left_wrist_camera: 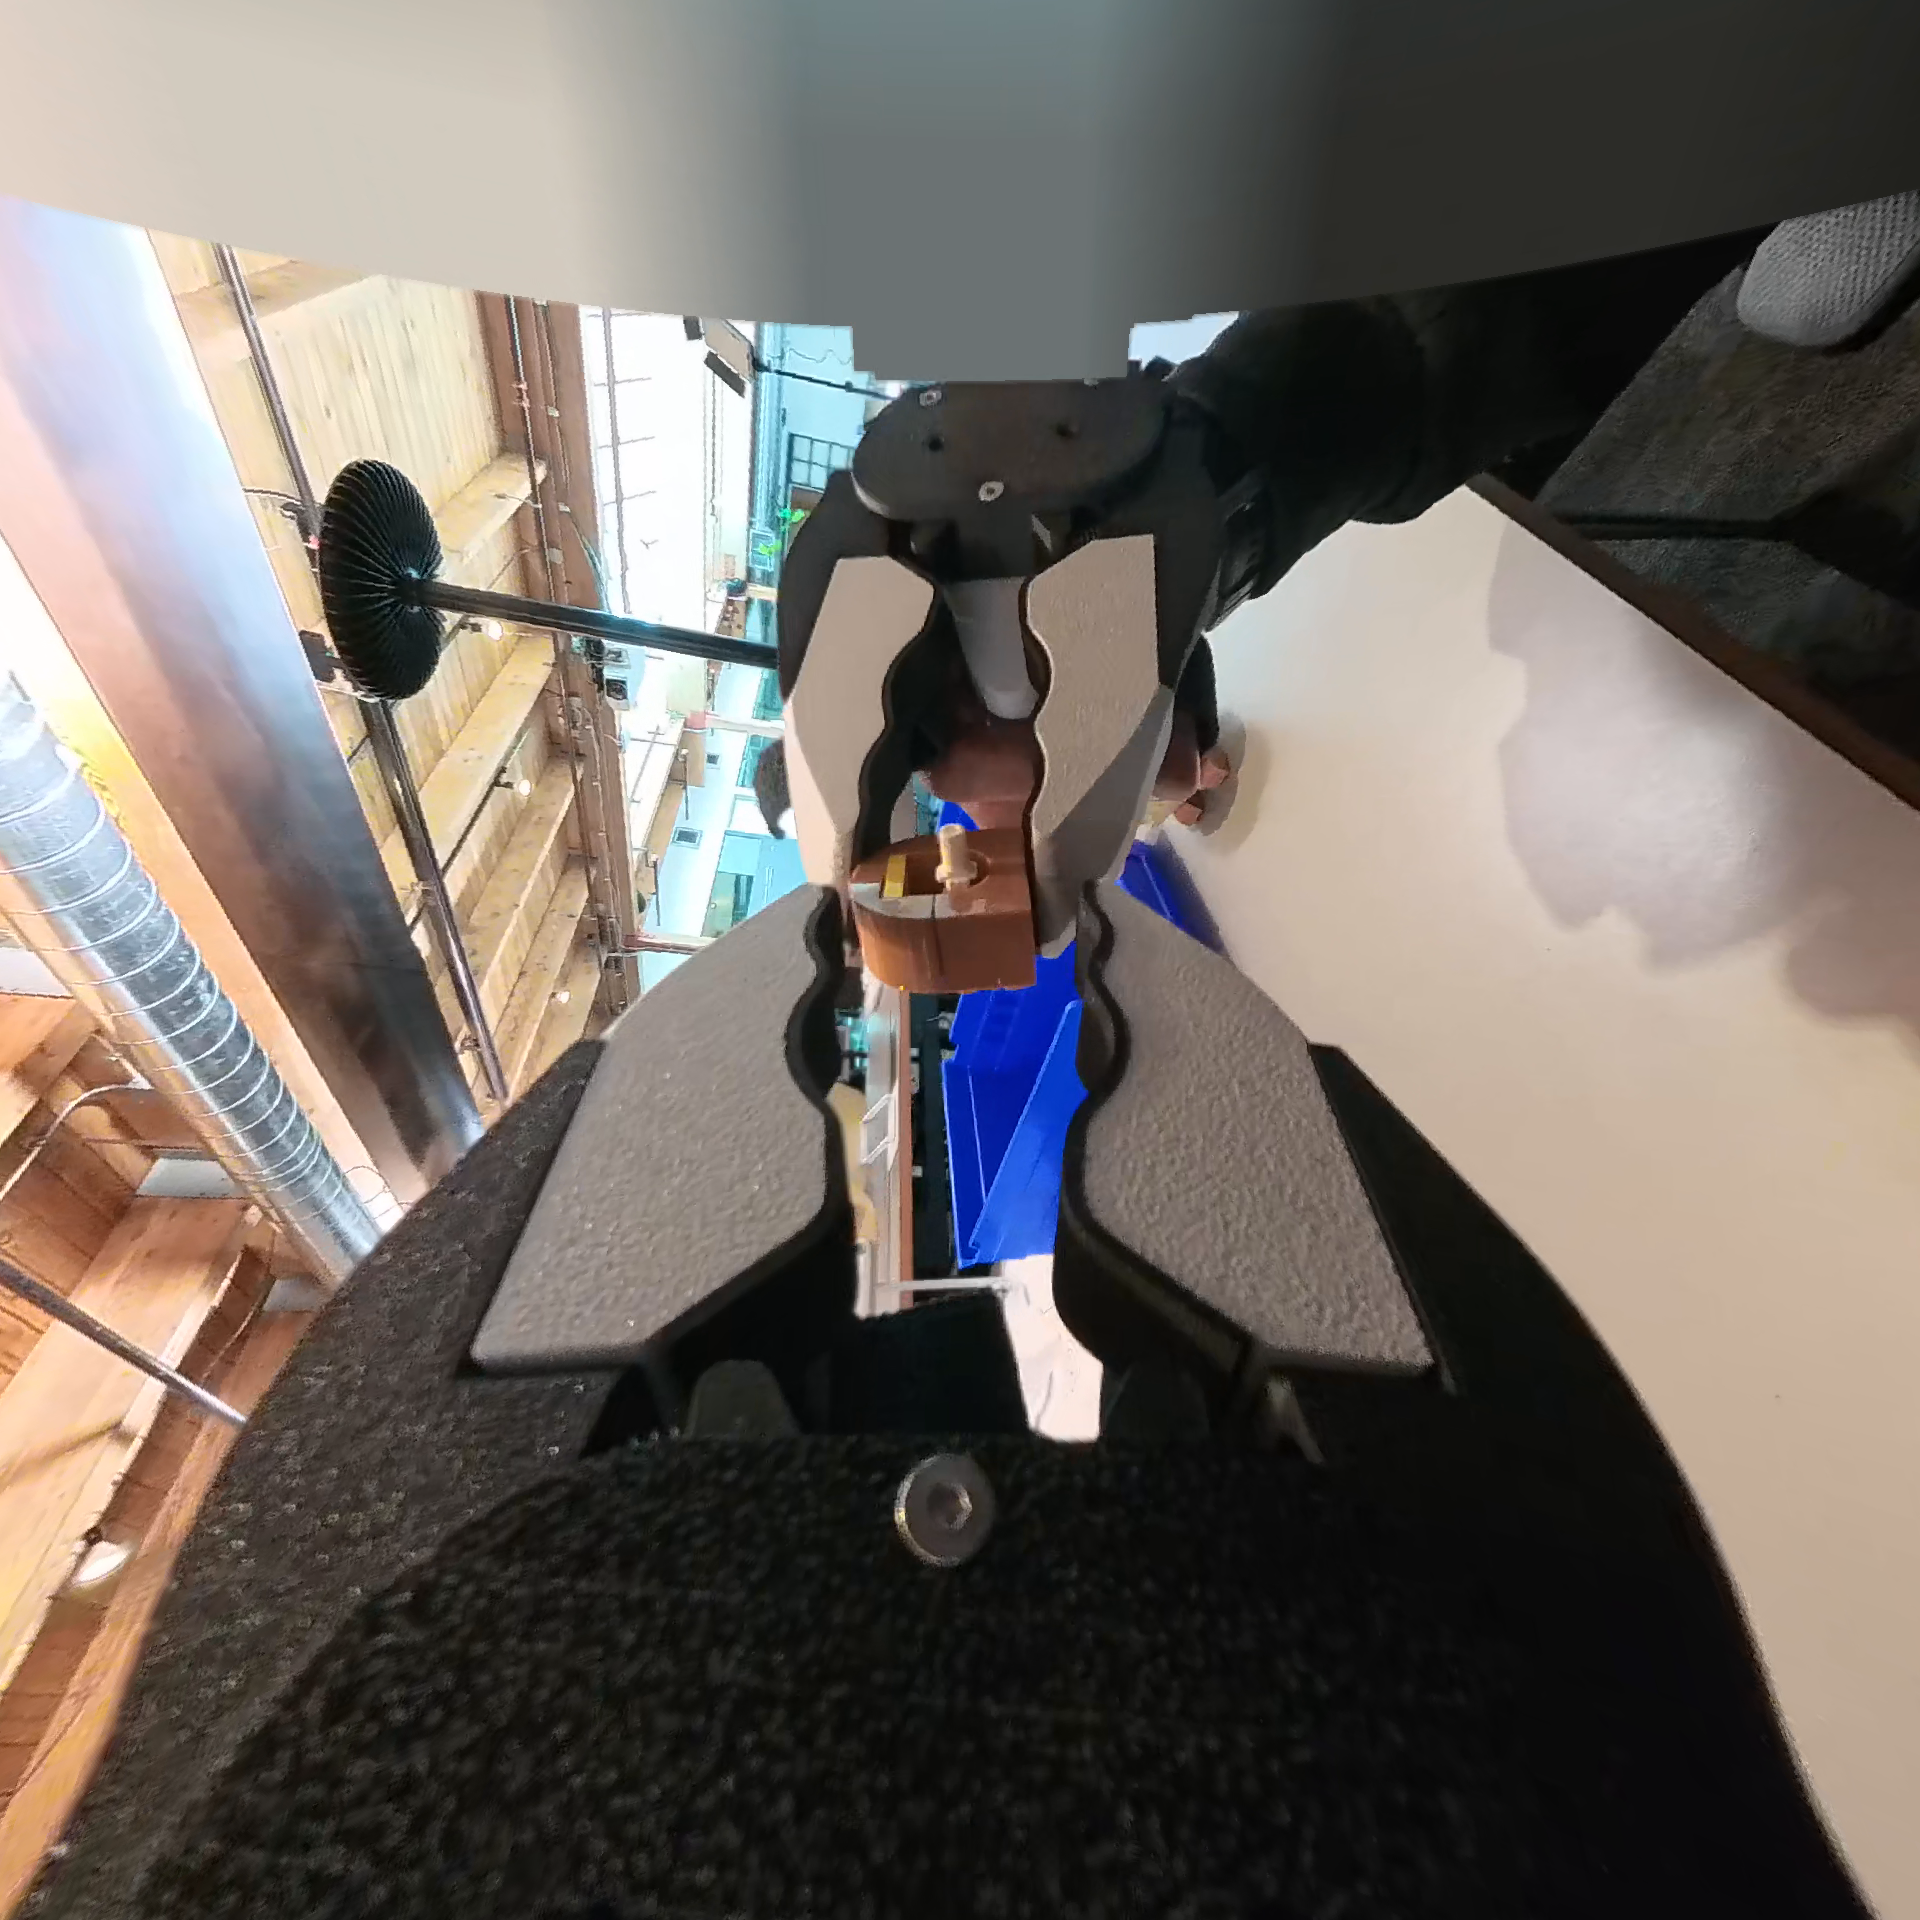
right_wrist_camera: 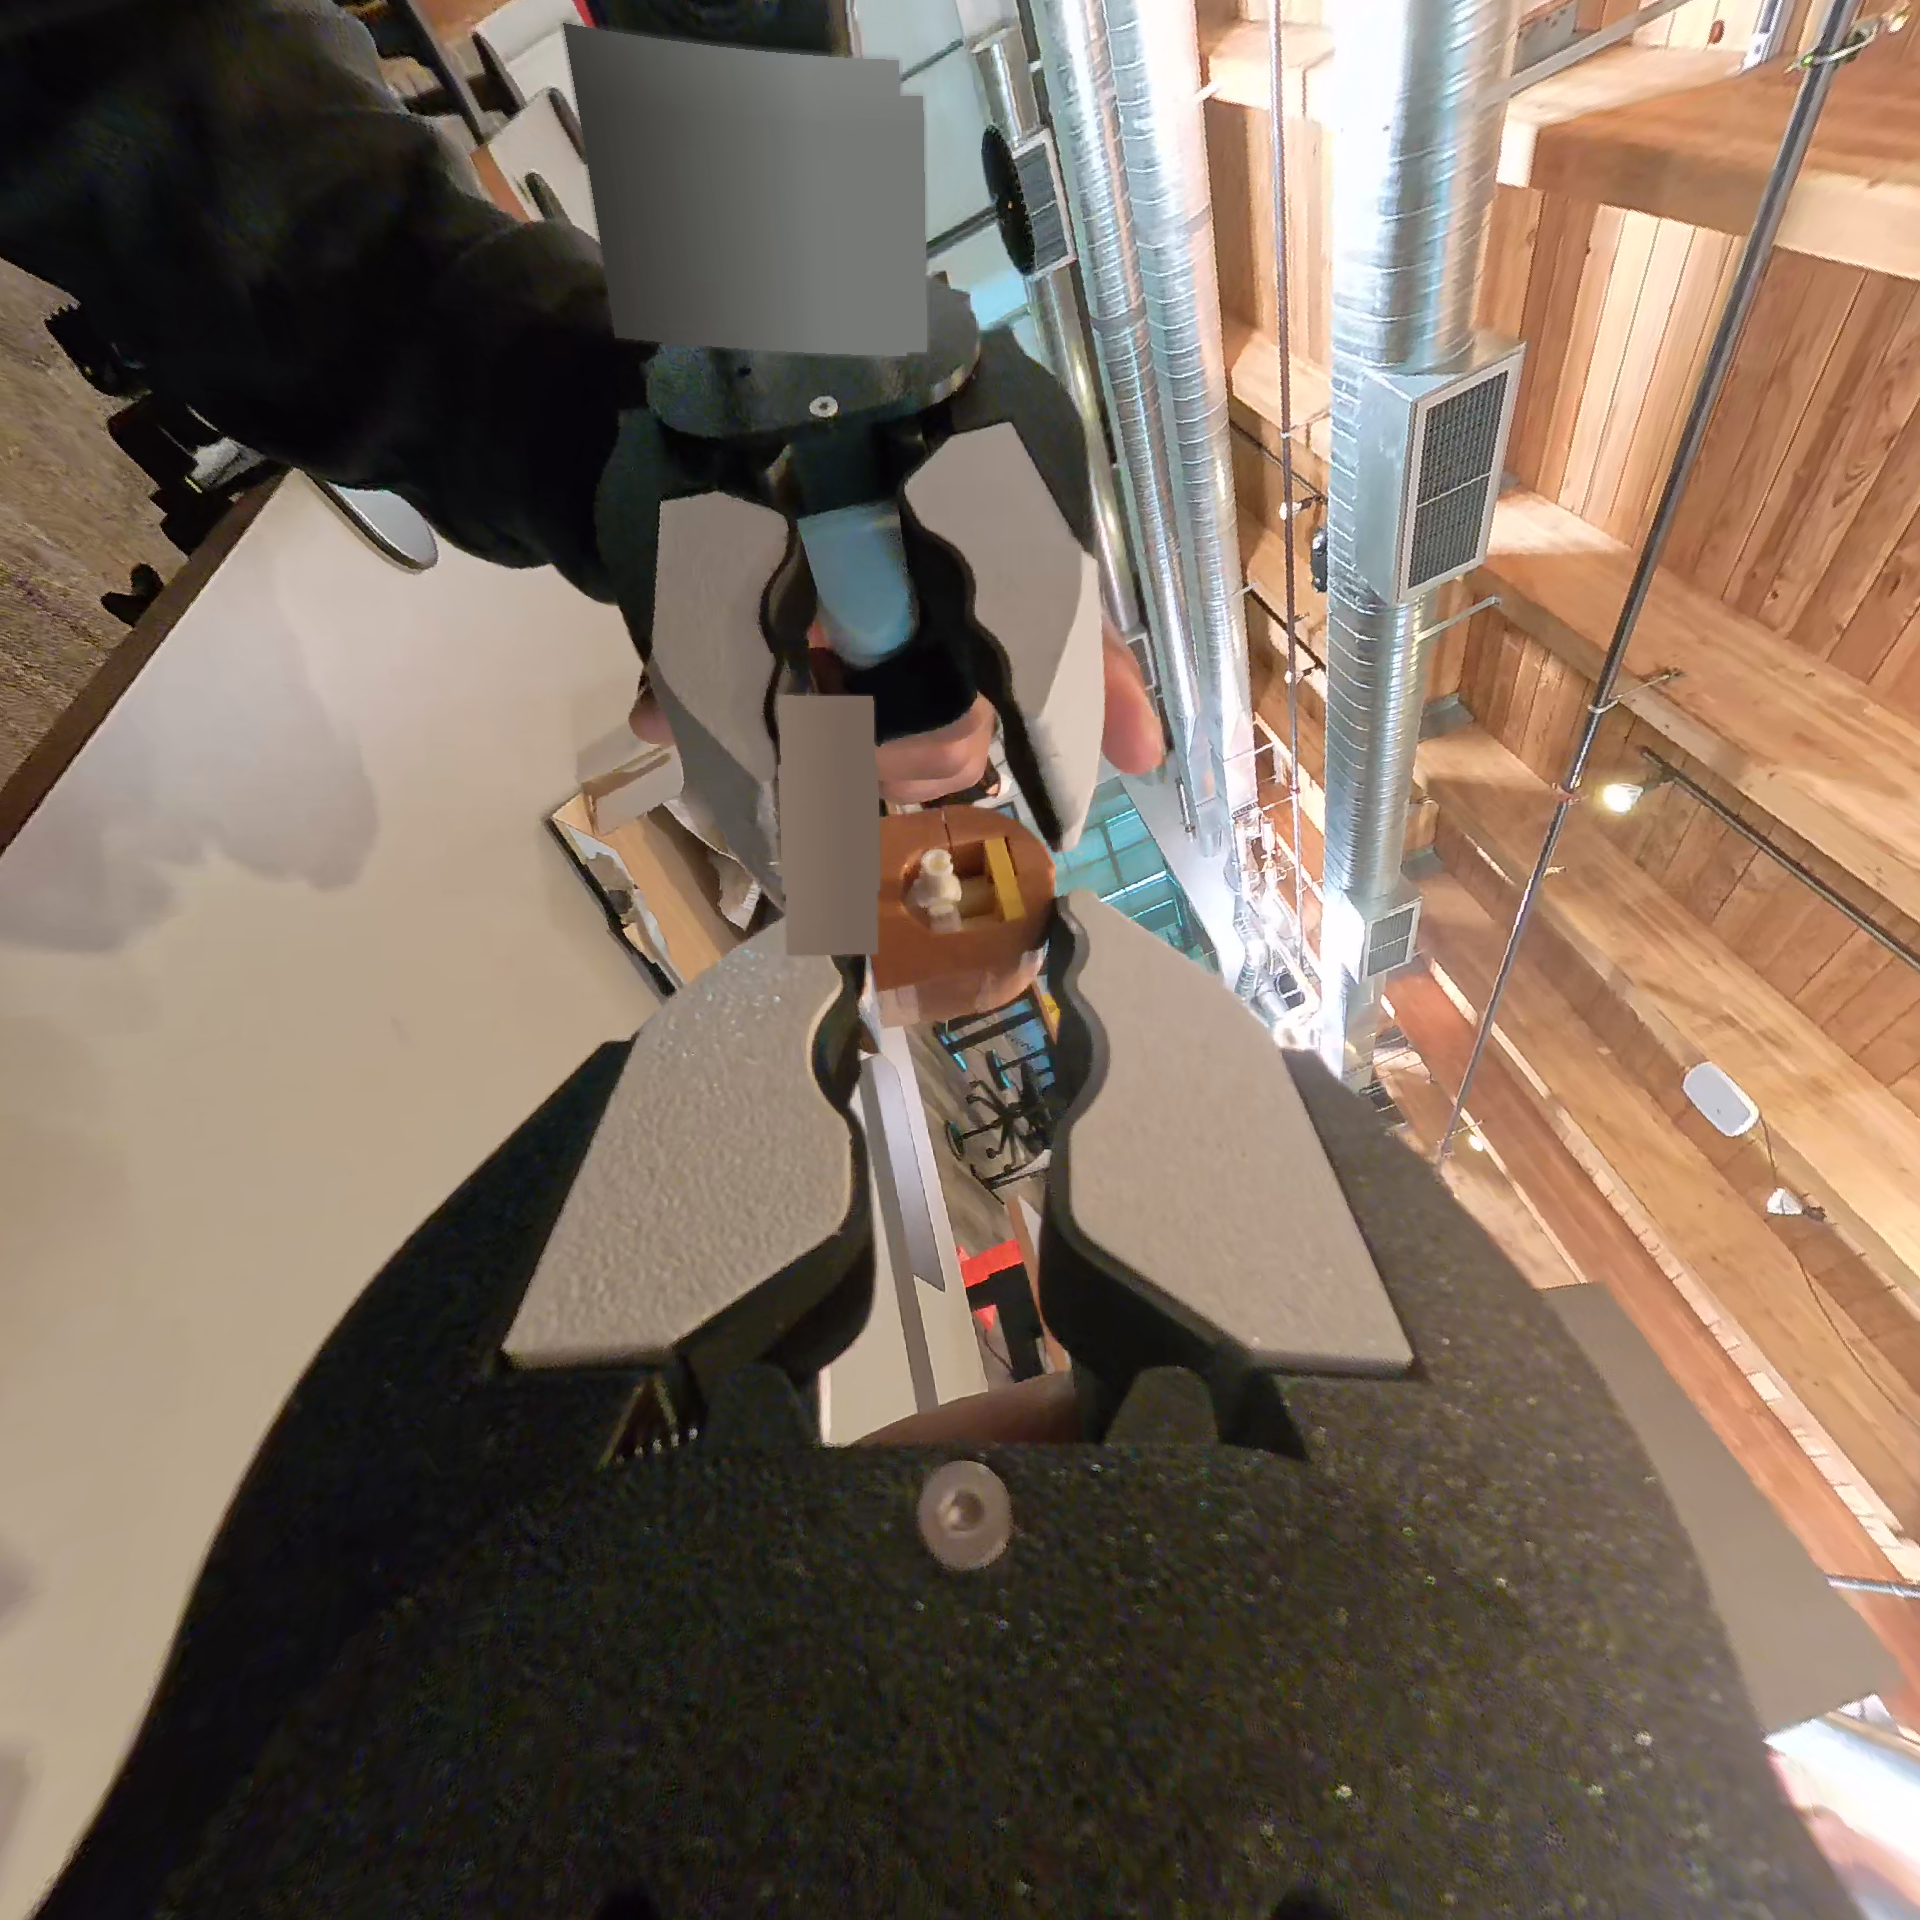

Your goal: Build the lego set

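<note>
The two grippers face each other tip to tip above the worktop [left_wrist_camera: 1558, 1039], with a small block [left_wrist_camera: 945, 920] between them. In the left wrist view the block sits in the right gripper [left_wrist_camera: 940, 894] jaws, just beyond the left gripper [left_wrist_camera: 951, 935] tips. A bin [left_wrist_camera: 1013, 1132] stands on the worktop behind them.

I'm looking into a converted loft-style workshop: timber plank ceiling [right_wrist_camera: 1714, 436], exposed silver ducts [right_wrist_camera: 1382, 208], a white desk [left_wrist_camera: 1558, 1039] and blue storage bins [left_wrist_camera: 1013, 1122].
</note>
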{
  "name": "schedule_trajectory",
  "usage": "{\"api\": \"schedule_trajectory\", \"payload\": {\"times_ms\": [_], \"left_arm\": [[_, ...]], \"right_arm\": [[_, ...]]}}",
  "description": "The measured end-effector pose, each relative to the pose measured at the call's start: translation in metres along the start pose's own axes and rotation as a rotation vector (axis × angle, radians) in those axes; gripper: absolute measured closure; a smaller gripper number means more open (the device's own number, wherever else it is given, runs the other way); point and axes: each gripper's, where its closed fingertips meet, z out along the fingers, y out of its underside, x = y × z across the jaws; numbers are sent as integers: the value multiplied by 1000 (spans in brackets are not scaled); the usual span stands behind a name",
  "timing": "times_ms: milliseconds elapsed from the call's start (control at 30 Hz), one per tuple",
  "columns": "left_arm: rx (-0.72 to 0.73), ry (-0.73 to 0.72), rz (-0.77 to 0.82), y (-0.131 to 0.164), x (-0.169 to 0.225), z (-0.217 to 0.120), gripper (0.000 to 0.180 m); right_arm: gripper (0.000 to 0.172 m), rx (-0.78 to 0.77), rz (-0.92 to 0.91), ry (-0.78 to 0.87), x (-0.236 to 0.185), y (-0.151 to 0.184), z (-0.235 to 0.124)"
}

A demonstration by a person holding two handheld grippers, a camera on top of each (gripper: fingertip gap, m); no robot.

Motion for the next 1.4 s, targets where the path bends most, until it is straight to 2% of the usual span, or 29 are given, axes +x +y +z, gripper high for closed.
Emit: {"api": "schedule_trajectory", "payload": {"times_ms": [767,1400], "left_arm": [[-37,40,10,3,1,-1,141],[35,56,-65,-5,2,-4,142]], "right_arm": [[139,-33,0,-18,0,2,3],[139,11,23,-33,-3,-6,1]]}}
